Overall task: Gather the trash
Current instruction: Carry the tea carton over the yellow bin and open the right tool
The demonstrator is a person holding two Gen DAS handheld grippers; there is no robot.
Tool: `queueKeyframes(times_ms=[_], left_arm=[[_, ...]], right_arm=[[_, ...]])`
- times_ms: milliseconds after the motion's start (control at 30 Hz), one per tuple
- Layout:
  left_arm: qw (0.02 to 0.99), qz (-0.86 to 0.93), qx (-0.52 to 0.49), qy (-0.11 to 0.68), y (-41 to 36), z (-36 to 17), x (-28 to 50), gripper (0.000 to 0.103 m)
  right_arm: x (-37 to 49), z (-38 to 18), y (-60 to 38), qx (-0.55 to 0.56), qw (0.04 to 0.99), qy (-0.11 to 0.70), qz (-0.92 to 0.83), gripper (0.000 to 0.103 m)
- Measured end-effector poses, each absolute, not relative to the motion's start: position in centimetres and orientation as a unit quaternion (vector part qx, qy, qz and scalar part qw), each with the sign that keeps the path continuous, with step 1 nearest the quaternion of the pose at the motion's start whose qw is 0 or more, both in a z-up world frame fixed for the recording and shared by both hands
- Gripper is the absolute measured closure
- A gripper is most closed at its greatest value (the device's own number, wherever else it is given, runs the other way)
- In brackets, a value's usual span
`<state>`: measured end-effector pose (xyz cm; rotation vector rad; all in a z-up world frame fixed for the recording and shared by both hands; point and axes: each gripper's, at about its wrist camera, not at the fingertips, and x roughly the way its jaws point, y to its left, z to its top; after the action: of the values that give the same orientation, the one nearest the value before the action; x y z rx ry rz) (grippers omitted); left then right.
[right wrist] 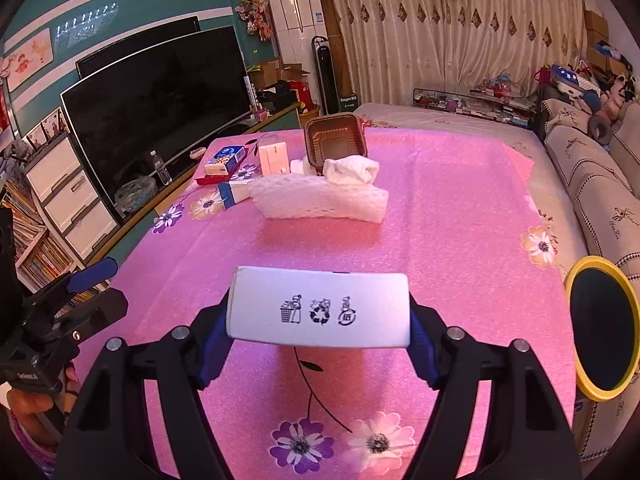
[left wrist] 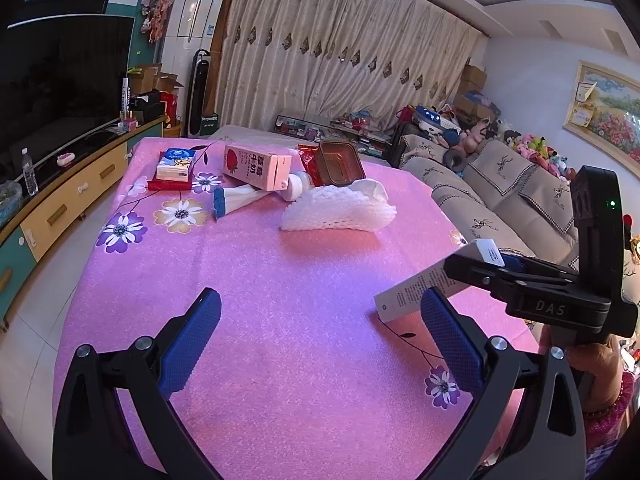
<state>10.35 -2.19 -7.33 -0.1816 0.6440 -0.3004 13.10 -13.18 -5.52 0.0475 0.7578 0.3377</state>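
My right gripper (right wrist: pixel 320 320) is shut on a white cardboard box (right wrist: pixel 320 308) printed with recycling icons and holds it crosswise above the pink tablecloth. The left wrist view shows the same box (left wrist: pixel 416 292) in the right gripper (left wrist: pixel 480 264) at the table's right side. My left gripper (left wrist: pixel 320 300) stands open over the near part of the table with nothing between its blue pads. Farther back lie a white foam net (left wrist: pixel 340 208), a pink milk carton (left wrist: pixel 256 166), a brown plastic tray (left wrist: pixel 340 160) and a toothpaste tube (left wrist: pixel 240 200).
A yellow-rimmed bin (right wrist: pixel 600 394) with a black inside stands off the table's right edge, by the sofa (left wrist: pixel 500 184). A tissue pack (left wrist: pixel 176 164) lies on a red box at the far left. A TV cabinet (left wrist: pixel 68 200) runs along the left.
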Motion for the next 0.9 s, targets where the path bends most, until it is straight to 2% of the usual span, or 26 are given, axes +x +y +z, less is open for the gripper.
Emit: queueKeyframes(times_ms=[400,733,900], left_arm=[[0.931,-0.148,-0.082,0.323,-2.9,-7.4,11.4,0.005],[0.927,-0.170,-0.059,0.330,-6.4,-7.4,13.1,0.005],[0.922,-0.184,-0.056,0.335,-8.2,-7.6,14.0,0.005]], right_arm=[[13.7,-2.9,-17.2,0.052,0.927,0.337,0.156,0.034],[13.7,-0.9,-32.7,0.110,0.950,0.292,-0.002,0.034],[14.9,-3.9,-40.7,0.125,0.934,0.318,-0.106,0.034]])
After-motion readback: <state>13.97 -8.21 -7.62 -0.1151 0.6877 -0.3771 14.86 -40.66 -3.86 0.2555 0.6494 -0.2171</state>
